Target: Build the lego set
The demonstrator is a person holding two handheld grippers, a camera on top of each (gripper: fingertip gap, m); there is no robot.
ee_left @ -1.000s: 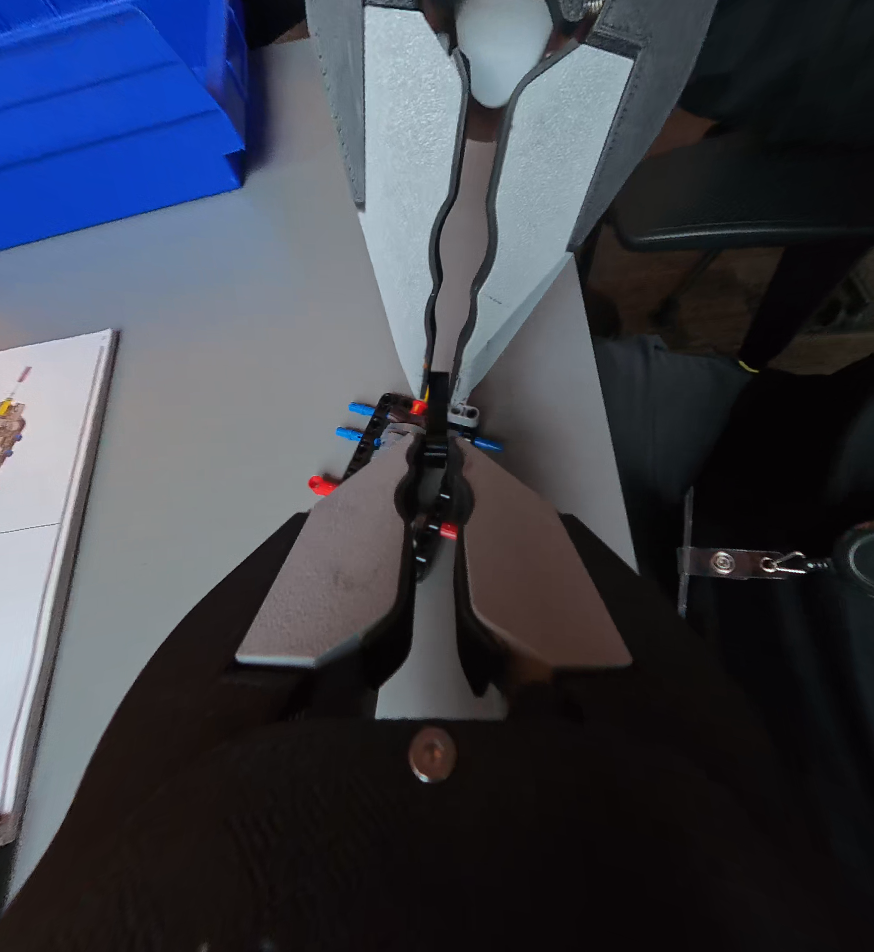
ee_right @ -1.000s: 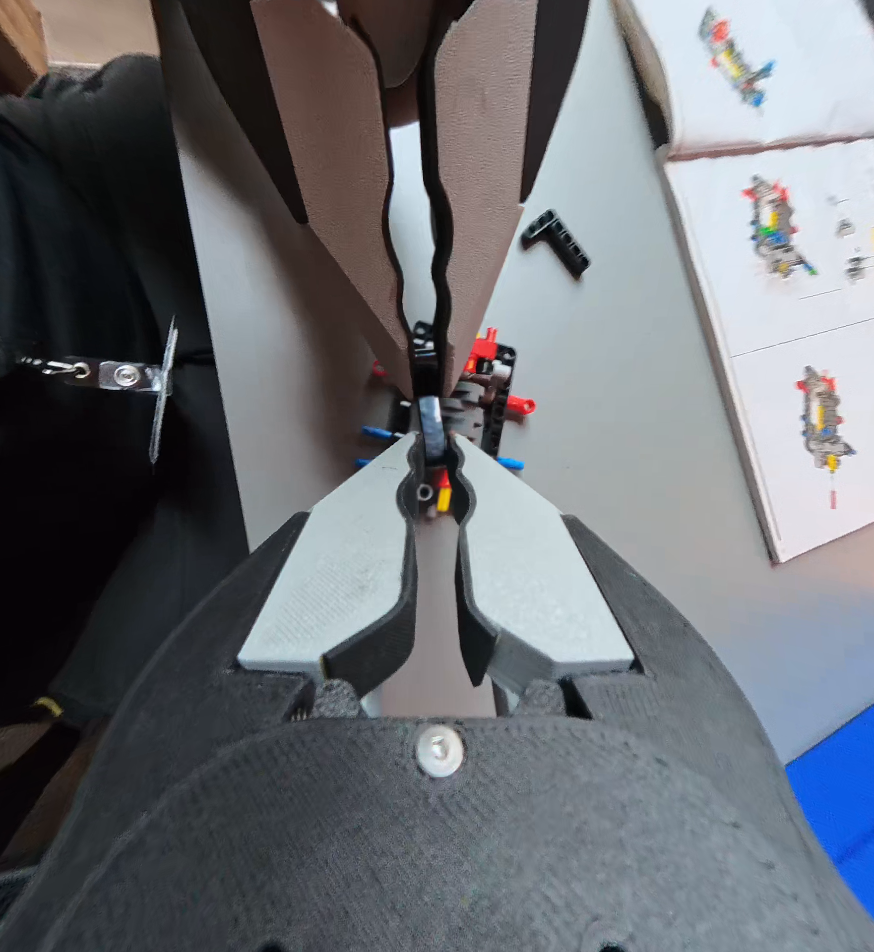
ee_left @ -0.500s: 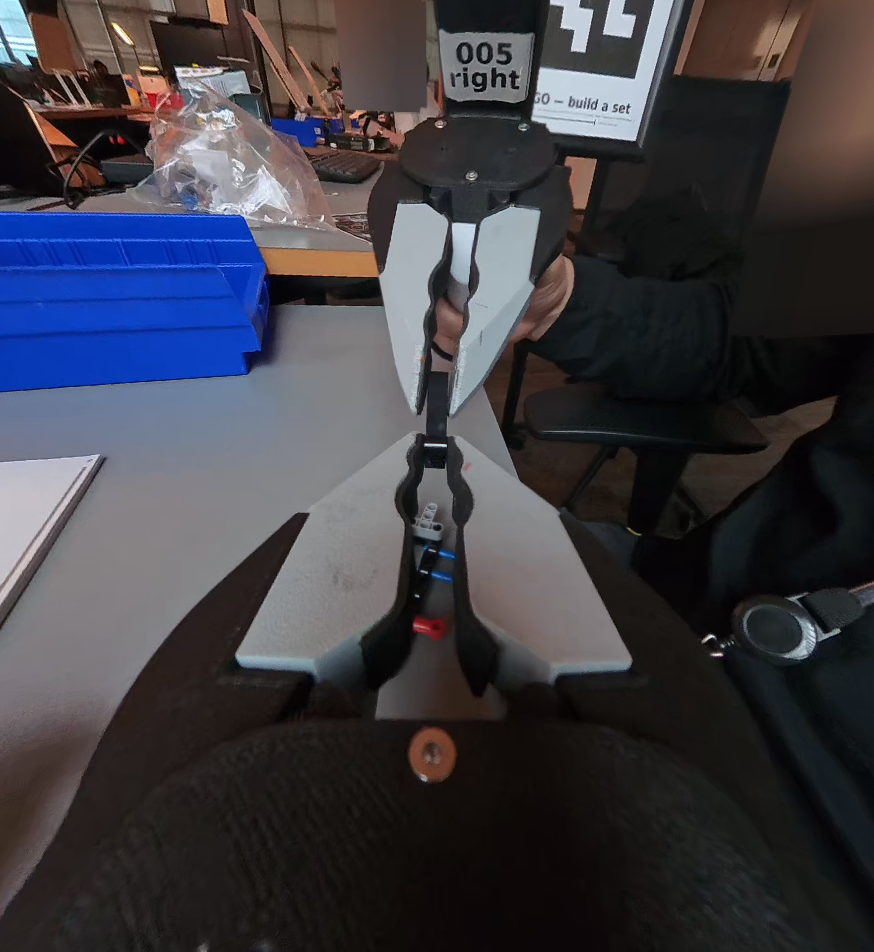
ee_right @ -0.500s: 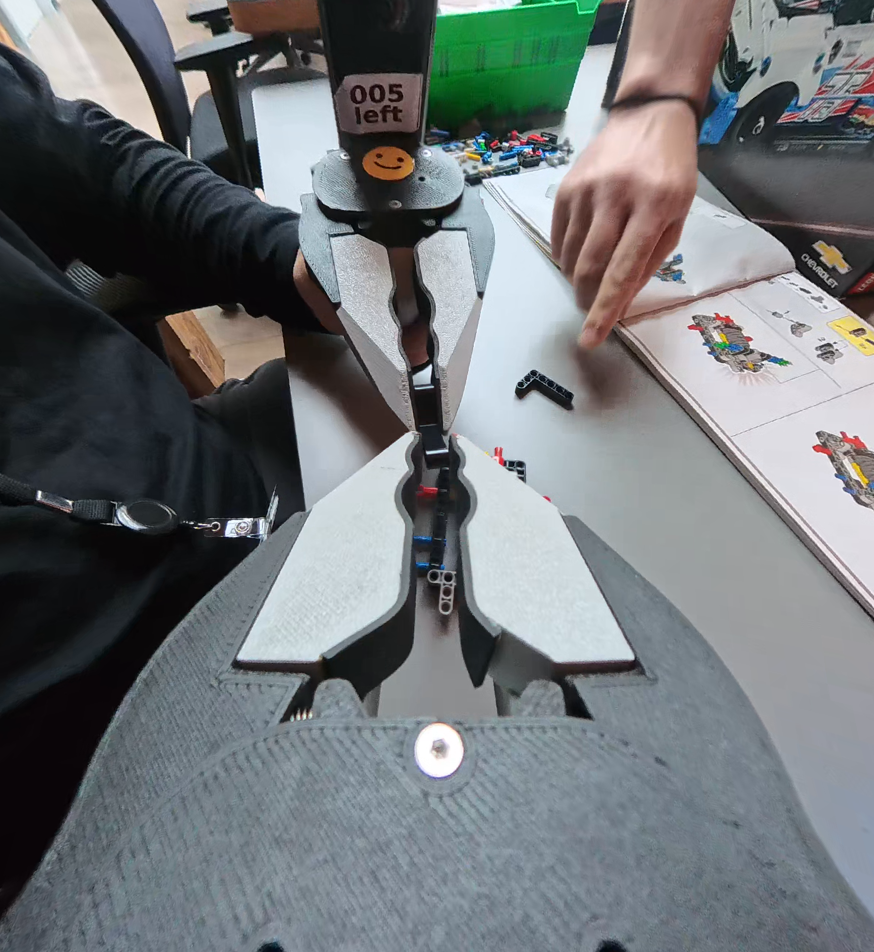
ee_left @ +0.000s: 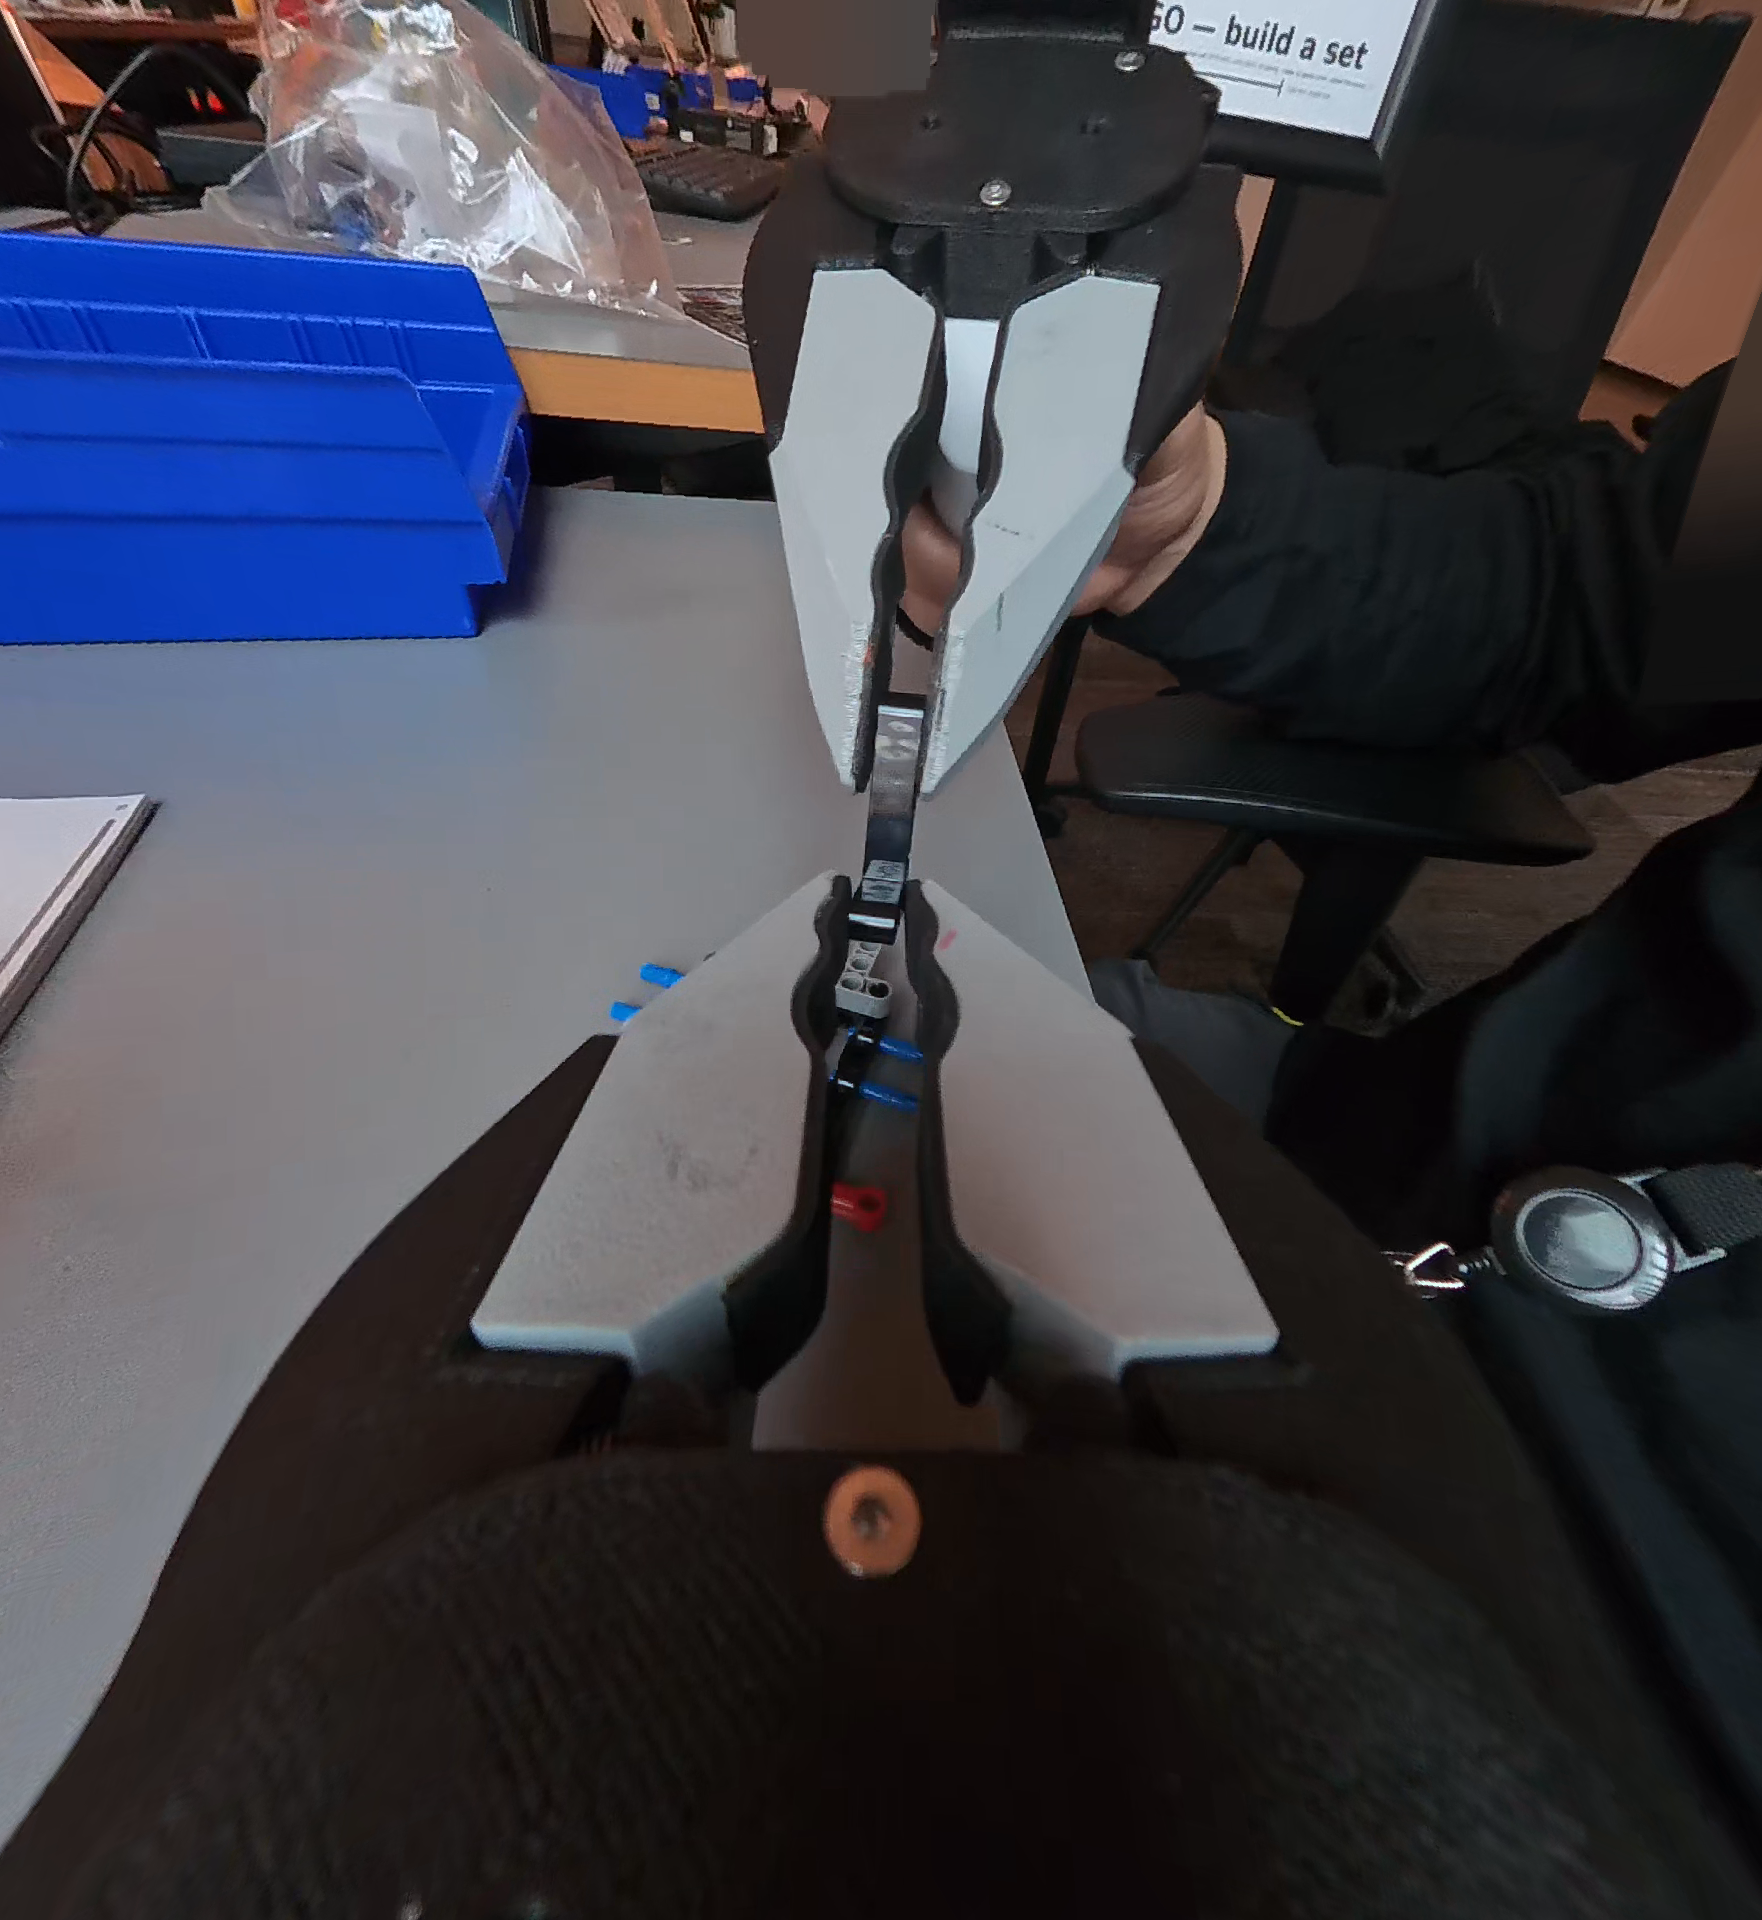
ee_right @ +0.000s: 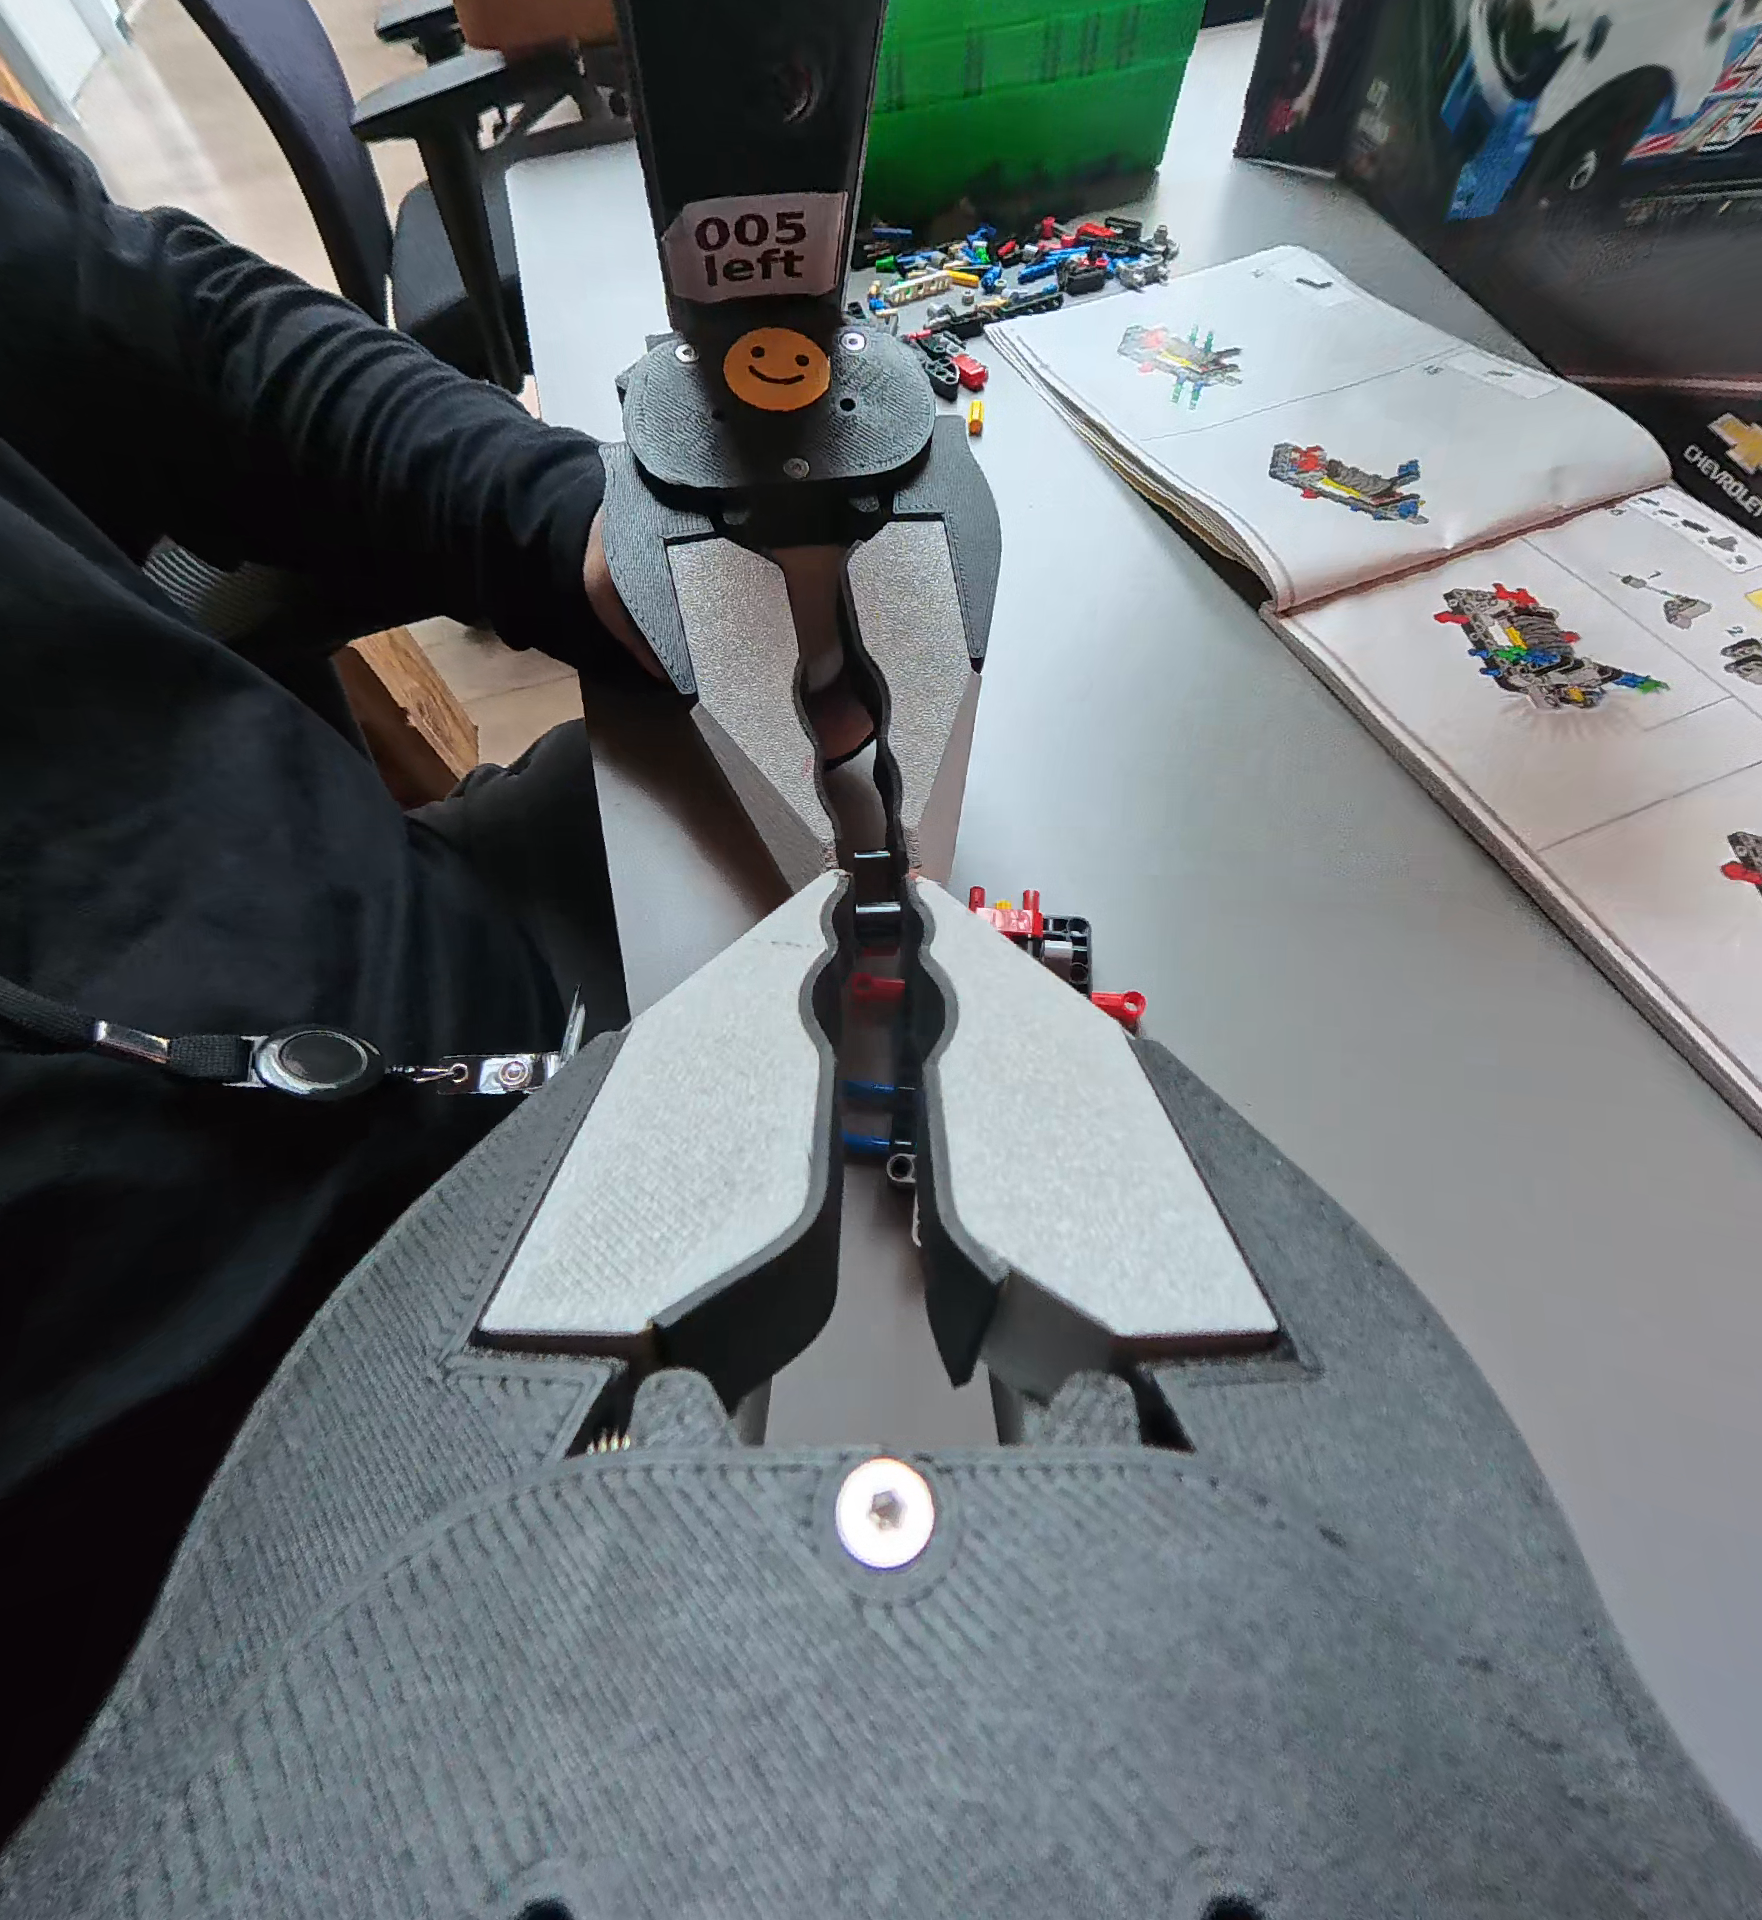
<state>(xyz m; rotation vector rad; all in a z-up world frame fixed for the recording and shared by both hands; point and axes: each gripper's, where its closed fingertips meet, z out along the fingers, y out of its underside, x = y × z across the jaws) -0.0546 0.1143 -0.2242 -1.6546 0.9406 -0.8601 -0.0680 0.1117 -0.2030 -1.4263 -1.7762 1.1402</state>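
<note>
Both grippers pinch one black beam [ee_left: 895, 805] between them, held above the table [ee_left: 357, 935]: the left gripper [ee_left: 877, 899] has its jaws pressed on the near end, the right gripper [ee_left: 892, 764] clamps the far end, tips almost meeting. Under the jaws a partial lego build [ee_right: 1048, 940] with red and blue pins lies on the grey surface. Farther out are an open manual [ee_right: 1479, 623], a heap of loose pieces [ee_right: 1012, 265], a green bin [ee_right: 1022, 94], the set's box [ee_right: 1583, 208] and a blue bin [ee_left: 191, 447].
</note>
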